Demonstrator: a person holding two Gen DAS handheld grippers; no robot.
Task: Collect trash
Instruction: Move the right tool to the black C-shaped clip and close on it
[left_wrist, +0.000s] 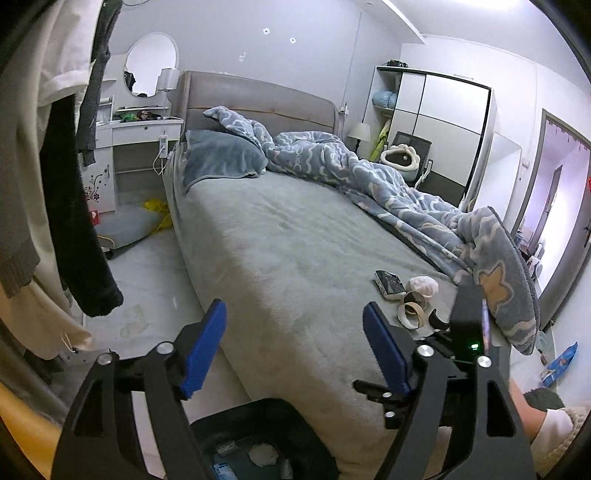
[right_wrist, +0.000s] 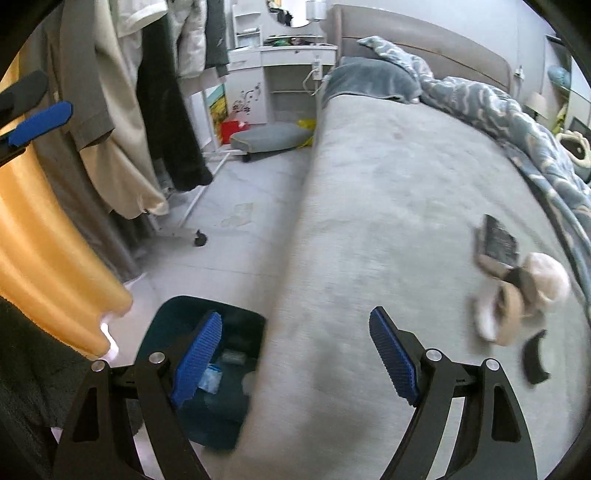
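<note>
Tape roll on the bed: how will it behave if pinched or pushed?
The tape roll is a thin cardboard-like ring, so probably light and crushable. It leans on other trash, so a push may tip or roll it. The soft bed sheet probably damps rolling.

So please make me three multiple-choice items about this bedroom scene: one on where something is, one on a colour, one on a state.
1. Where is the trash bin?
A. On the bed
B. On the floor beside the bed
C. On the dressing table

2. What colour are the gripper pads?
A. Blue
B. Red
C. White

3. What is the state of the right gripper?
A. Shut on a tape roll
B. Shut on nothing
C. Open and empty

Answers:
1. B, since the dark bin stands on the floor against the side of the bed.
2. A, as the ribbed pads are blue in both wrist views.
3. C, because its jaws stand wide apart with only the grey bed cover between them; the tape rolls lie apart on the bed.
</note>
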